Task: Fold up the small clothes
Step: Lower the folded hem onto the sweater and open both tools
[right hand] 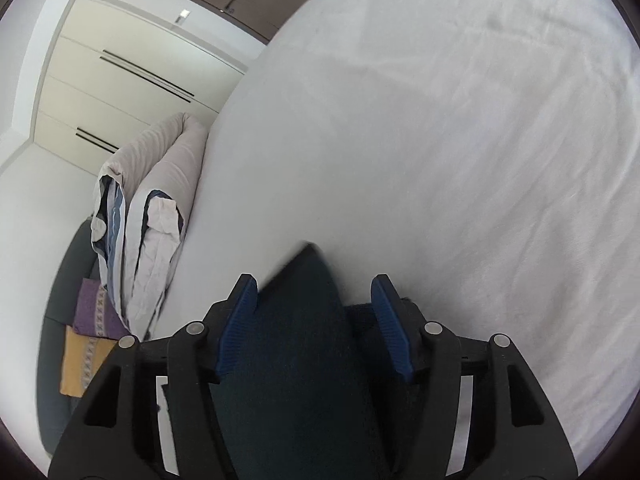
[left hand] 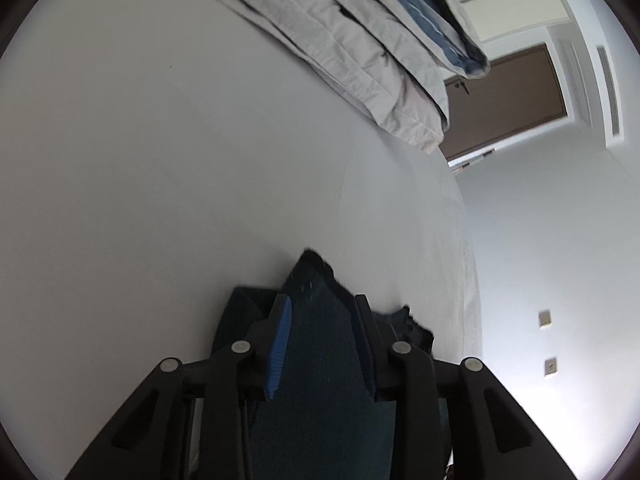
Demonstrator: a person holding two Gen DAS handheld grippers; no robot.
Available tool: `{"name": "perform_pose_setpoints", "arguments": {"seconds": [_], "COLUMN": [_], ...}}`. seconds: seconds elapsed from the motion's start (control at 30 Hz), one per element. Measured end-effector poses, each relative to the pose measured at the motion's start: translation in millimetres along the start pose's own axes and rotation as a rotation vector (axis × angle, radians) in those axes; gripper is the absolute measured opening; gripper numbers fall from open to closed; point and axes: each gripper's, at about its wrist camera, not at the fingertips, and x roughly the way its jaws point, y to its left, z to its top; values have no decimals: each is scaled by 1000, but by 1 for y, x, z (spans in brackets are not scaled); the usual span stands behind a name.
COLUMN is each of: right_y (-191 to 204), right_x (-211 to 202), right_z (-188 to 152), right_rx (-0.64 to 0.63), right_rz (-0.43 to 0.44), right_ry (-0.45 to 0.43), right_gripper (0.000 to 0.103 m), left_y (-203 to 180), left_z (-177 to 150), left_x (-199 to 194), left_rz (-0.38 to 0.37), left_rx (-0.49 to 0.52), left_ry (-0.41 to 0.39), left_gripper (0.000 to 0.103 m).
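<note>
My left claw [left hand: 323,322] and right claw [right hand: 316,304] stand spread around a dark navy knit garment [left hand: 320,344] on the white bedsheet [left hand: 140,180]; released unevenly, its fold may slump open.

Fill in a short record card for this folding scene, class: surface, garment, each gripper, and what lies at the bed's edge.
surface: white bed sheet
garment: dark blue garment, lying on the sheet, seen between both grippers' blue pads
left gripper: jaws apart, cloth between them, pads not clearly pressing
right gripper: jaws wide, one pad close beside the cloth, the other clear of it
bed's edge: folded grey and blue-striped bedding
beyond the bed: cream wardrobe, brown door
</note>
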Motion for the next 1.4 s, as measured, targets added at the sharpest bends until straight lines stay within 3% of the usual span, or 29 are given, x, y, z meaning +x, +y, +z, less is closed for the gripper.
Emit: {"name": "perform_pose_setpoints", "arguments": {"seconds": [0.1,0.17,0.43,0.53,0.73,0.83,0.97,1.1,1.33,1.4], "right_y": [13,22,30,13,-5,-6,-7,-10,-11,-9], "right_x": [-23,-37,-88,-112,-128,-126,-113,-110,-118,-118], "right_z": [-15,-33,-114,-133,-138,-142,-146,-150,-154,-157], "right_rx": [-83,-175,-451,-446,-426,-455,-476,-497,-519,-546], "right_rz": [-14,-41,-146,-151,-188,-201,-229,-279,-300,-312], "right_ry": [-5,6,57,44,27,29,62,48,46,55], "right_gripper": [59,59,57,57,55,55,47,29,28,17], "left_y": [-6,-6,2,4,4,11,16,15,11,10], "left_z": [-24,-44,-106,-118,-130,-133,-139,-142,-149,-149], "left_x": [-15,-26,-46,-49,-46,-42,-42,-44,-45,-45], "left_rz": [6,29,127,161,231,257,267,275,293,288], "left_rx": [64,104,229,271,344,349,364,382,420,419], "left_ry": [-5,-17,-17,-28,-52,-39,-40,-48,-59,-57], "left_gripper": [34,40,40,40,40,32,32,28,28,24]}}
